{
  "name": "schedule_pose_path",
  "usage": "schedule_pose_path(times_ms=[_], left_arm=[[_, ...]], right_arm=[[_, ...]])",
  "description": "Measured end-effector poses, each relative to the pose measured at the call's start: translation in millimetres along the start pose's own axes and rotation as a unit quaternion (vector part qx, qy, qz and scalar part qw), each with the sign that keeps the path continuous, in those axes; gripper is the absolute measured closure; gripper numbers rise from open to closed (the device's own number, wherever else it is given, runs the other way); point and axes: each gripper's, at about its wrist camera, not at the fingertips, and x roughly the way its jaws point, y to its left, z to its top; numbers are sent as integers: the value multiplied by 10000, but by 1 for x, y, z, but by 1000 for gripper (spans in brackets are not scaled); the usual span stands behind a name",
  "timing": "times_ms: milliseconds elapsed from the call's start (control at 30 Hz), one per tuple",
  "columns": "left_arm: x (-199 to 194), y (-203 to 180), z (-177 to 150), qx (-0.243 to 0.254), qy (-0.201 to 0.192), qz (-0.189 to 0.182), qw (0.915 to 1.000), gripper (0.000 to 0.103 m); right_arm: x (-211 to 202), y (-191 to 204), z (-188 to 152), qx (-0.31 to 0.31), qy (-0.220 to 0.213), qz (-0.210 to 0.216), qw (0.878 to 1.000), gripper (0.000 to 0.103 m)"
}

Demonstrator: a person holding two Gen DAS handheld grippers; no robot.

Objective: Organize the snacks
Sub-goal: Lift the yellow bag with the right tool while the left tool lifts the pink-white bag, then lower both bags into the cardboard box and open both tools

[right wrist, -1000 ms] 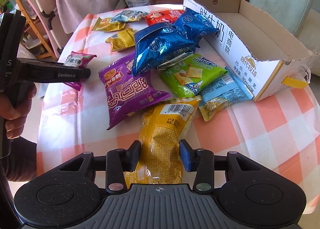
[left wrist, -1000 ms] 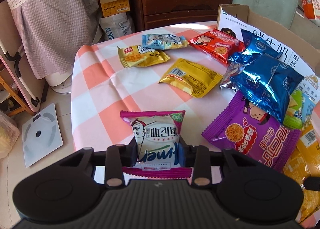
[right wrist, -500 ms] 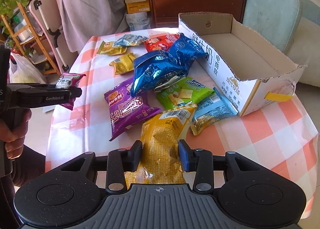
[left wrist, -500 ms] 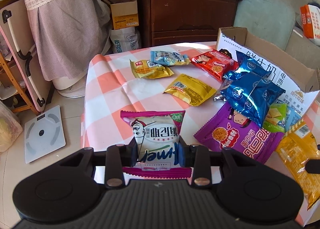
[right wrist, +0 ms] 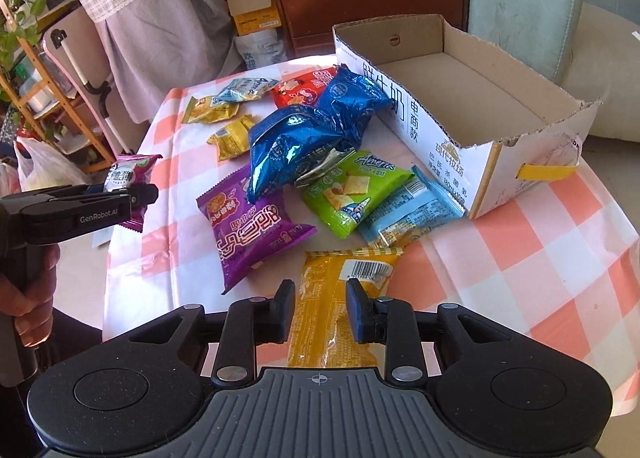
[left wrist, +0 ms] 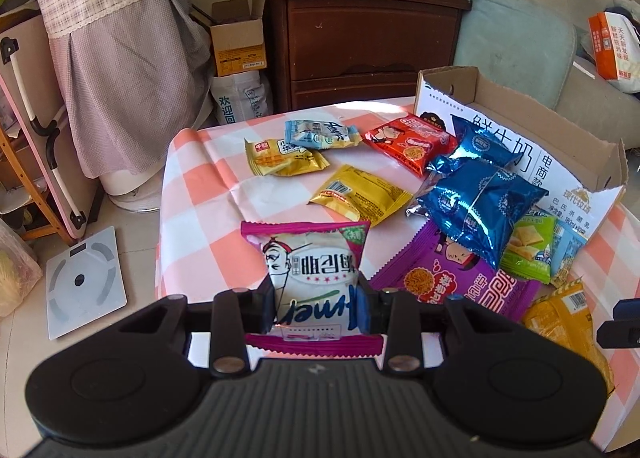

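Note:
My left gripper (left wrist: 316,300) is shut on a white and magenta snack packet (left wrist: 310,258) and holds it above the table's left edge; it also shows in the right wrist view (right wrist: 132,174). My right gripper (right wrist: 320,312) is shut on a long yellow snack packet (right wrist: 340,294), held over the table's near side. Several other packets lie on the checked tablecloth (right wrist: 540,242): a purple one (right wrist: 252,226), blue foil ones (right wrist: 312,134), a green one (right wrist: 352,186). An open cardboard box (right wrist: 460,70) stands empty at the right.
Small yellow packets (left wrist: 360,194), a light blue one (left wrist: 320,134) and a red one (left wrist: 412,138) lie at the table's far side. A dark wooden cabinet (left wrist: 360,46) and a sofa stand behind. A white scale (left wrist: 84,278) lies on the floor at the left.
Both grippers have risen and drawn back from the table with their packets, so more of the table and room shows. The yellow packet now hangs clear of the pile.

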Motion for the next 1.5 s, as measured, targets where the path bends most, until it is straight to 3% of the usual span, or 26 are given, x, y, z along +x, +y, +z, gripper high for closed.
schedule_pose_path(times_ms=[33,100,400,467,633,733,1033,1267,1500], left_arm=[[0,0,0,-8,10,1,10000,68],[1,-1,-1,2,31,3,10000,68],[-1,-10,-2,115,-2,-2,9999,68],[-1,-11,-2,131,-6,-3,9999,68],[-3,-15,-1,119,-55,4,9999,68],[-4,-14,1,68,-93,23,9999,68],[-8,-15,10,5,-301,167,9994,68],[-7,-22,24,-42,-419,197,9989,68],[-5,-39,44,-40,-559,45,9984,68]], right_arm=[[1,0,-2,4,63,45,10000,58],[8,3,-6,-72,224,31,9997,47],[48,14,-17,-256,918,-588,9937,45],[55,16,-19,-319,956,-691,9925,44],[56,19,-21,-456,849,-795,9922,54],[43,17,-19,-407,656,-728,9944,56],[-13,20,-2,-763,-585,-779,9923,56],[-21,31,25,-1283,-1053,-906,9820,56],[-23,15,53,-930,-1333,-933,9823,56]])
